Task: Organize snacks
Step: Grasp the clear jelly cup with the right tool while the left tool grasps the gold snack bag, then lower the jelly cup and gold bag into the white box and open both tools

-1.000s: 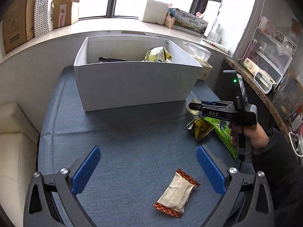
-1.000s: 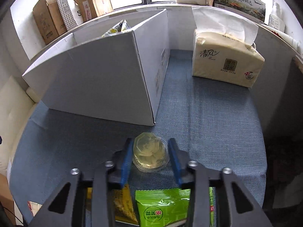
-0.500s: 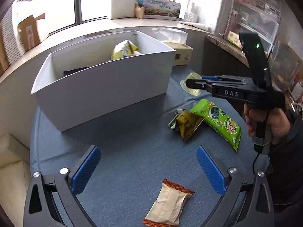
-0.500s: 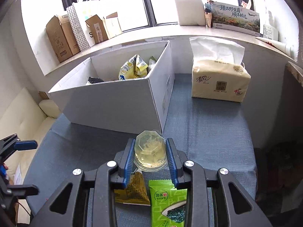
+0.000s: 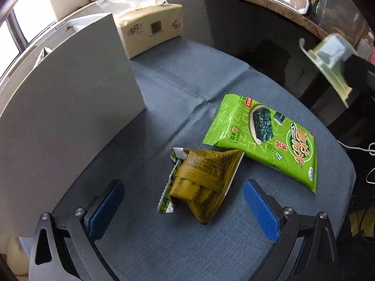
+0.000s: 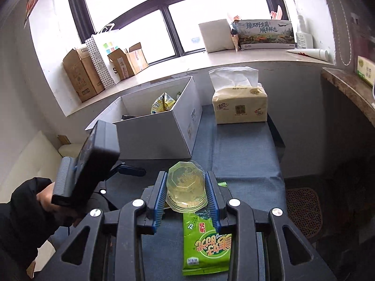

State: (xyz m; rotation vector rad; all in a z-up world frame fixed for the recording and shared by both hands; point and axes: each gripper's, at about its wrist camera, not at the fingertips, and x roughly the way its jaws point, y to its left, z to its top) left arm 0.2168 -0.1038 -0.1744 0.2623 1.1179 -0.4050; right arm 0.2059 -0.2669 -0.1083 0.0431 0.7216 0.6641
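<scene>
**Jelly cup aloft, olive packet lined up below**

Beside the white box (image 6: 161, 128), your right gripper (image 6: 186, 192) has its jaws closed partway onto the clear jelly cup (image 6: 186, 188), one blue pad against each side of its wall, and the cup hangs clear of the blue-covered surface (image 5: 187, 79). Holding it by the wall keeps the wide rim free, which should let it drop cleanly; the box is open-topped and already holds a yellow packet (image 6: 164, 100), so I judge that is where the cup is bound.

Your left gripper (image 5: 184, 202) hovers with its jaws spread wide and holds nothing. The olive-brown folded packet (image 5: 201, 182) lies on the surface between the two pads, touching neither, on the near side of the box from you. The green seaweed packet (image 5: 264, 140) lies just beside it, farther from the box, with one corner of the olive packet overlapping its edge. That overlap matters: closing on the olive packet could drag the green one along.

From the left wrist, you get the box only as a blank outer wall, its contents hidden, and the cup as a blur at the frame edge. From the right wrist, you see down into the box and the tissue pack (image 6: 239, 105) just beyond it, but the olive packet is hidden from that view.
</scene>
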